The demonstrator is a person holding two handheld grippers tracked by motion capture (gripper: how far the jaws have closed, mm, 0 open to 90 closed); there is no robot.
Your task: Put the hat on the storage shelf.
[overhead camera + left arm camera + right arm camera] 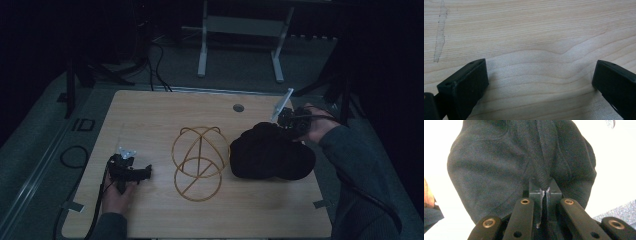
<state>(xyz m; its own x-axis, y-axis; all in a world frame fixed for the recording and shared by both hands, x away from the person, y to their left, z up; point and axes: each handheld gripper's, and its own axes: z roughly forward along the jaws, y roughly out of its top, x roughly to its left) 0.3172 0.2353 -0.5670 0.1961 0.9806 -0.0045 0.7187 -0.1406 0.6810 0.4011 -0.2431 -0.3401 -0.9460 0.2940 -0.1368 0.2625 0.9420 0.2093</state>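
A black cloth item, a soft hat or garment (pixel 270 152), lies bunched on the right half of the wooden table (pixel 150 115). My right gripper (pixel 286 120) sits at its far right edge, and in the right gripper view its jaws are shut on a fold of the black cloth (pixel 545 185), which hangs away from them (pixel 499 170). A gold wire frame (pixel 198 161) of rings and rods stands at the table's middle. My left gripper (pixel 142 172) rests at the near left. Its fingers (pixel 466 85) stand wide apart over bare wood with nothing between them.
A round grommet hole (pixel 238 107) sits near the table's far edge. Beyond the table stands a white metal frame (pixel 240 30) on the floor, with cables (pixel 157 70) at the far left. A cable (pixel 97 210) trails off the near left corner.
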